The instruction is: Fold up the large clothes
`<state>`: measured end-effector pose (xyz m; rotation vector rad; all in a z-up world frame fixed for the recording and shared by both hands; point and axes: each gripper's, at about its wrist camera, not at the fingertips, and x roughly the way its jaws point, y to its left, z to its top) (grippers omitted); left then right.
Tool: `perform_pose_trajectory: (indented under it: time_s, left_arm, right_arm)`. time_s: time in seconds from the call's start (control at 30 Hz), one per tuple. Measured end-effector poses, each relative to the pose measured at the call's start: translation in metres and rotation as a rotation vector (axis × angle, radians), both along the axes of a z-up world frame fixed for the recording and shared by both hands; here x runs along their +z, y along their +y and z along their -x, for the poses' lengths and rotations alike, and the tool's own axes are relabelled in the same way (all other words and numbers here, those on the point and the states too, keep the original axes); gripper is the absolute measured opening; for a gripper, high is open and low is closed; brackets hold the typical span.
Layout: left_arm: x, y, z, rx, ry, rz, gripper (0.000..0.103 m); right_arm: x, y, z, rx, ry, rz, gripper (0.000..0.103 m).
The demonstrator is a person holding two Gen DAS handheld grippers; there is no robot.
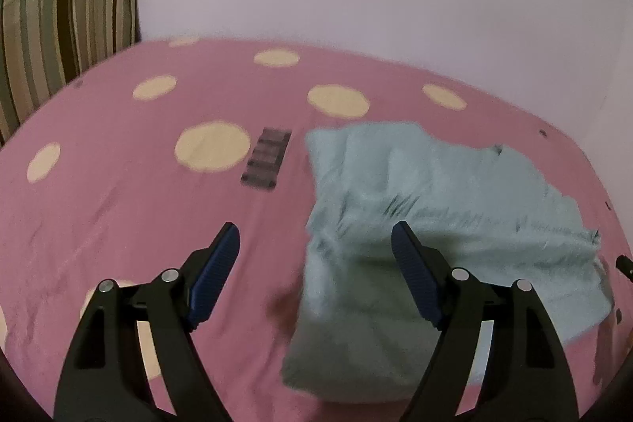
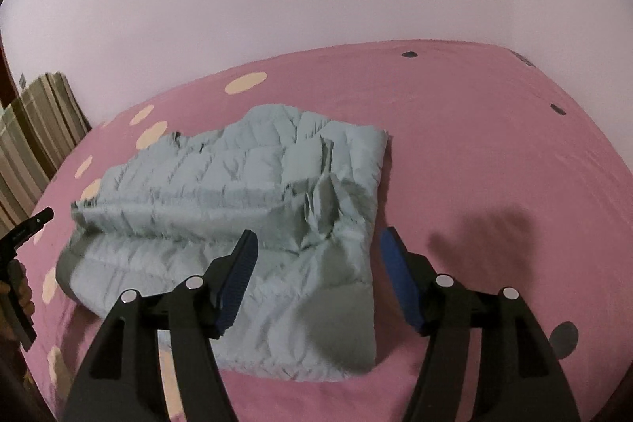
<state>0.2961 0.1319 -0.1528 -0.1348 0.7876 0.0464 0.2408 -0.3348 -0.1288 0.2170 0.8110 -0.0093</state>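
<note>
The pale blue-grey quilted jacket lies on the bed, already gathered into a rough rectangle. One long layer is doubled over along the middle, so the piece looks part-folded, not yet finished.

Neither tool holds anything. The left tool hangs with its jaws spread wide, straddling the jacket's left edge: one finger is over the bare sheet, the other over the padding. That stance would suit taking the edge for another fold, though this is only a guess. The right tool is likewise spread, poised over the near right part of the jacket at about 6 o'clock of the garment. In the right wrist view the left tool's dark tip shows at 9 o'clock, just off the jacket's left end.

The jacket is puffy, stitched into soft channels, with crumpled ridges where the layers meet; it should spring back and resist a crisp crease. The bed's sheet is smooth pink cloth with cream dots. A small dark, blurred rectangular object rests on the sheet near the jacket's far left corner. Striped green and tan cushions stand at 10 o'clock against the pale wall.
</note>
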Motion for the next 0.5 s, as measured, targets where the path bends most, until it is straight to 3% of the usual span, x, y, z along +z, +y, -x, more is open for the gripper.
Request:
perform_pose_trajectory:
  time_s: [0.23,0.5]
  left_arm:
    - [-0.025,-0.001,-0.014,-0.054,0.066,0.003,0.079]
    - [-0.048,-0.012,-0.062,-0.147,0.148,-0.015,0.079]
  right_arm:
    - [-0.015,0.010,-0.035,0.066,0.052,0.027,0.064]
    - [-0.034,0.004,-0.075,0.107,0.113,0.041,0.064]
